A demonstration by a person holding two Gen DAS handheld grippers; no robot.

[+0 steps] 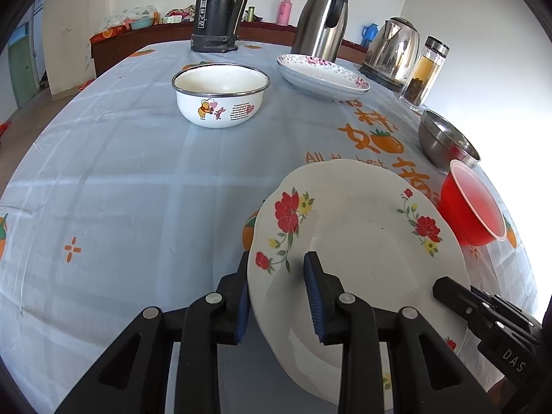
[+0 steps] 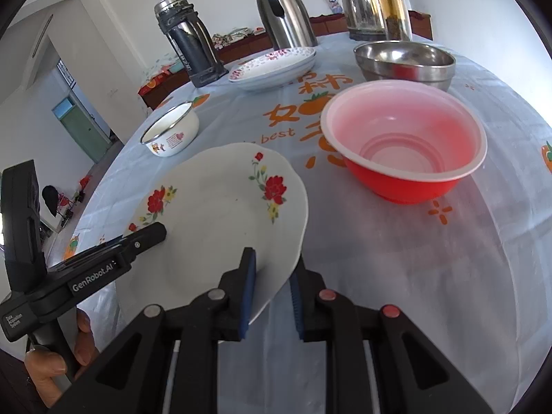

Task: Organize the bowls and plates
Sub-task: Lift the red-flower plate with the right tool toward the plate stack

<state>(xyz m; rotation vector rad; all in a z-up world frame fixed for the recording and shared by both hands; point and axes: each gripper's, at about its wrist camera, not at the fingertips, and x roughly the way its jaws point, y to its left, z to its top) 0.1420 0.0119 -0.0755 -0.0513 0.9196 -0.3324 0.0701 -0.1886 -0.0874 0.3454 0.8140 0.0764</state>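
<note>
Three bowls sit on the tablecloth. L to R: white cartoon bowl, nothing in it; steel bowl, inside hard to see; red plastic bowl, nothing in it. Two purple-flower plates, stacked, at the back. One red-flower plate up front, tilted, w/ both grippers on its rim. Left gripper jaws narrow, pinching the rim. Right gripper jaws narrow, on the rim too. Four drink things at the back: black flask, steel jug, kettle, glass tea bottle.

Plates: three. Bowls: three. Flasks: two. Kettle: one.
</note>
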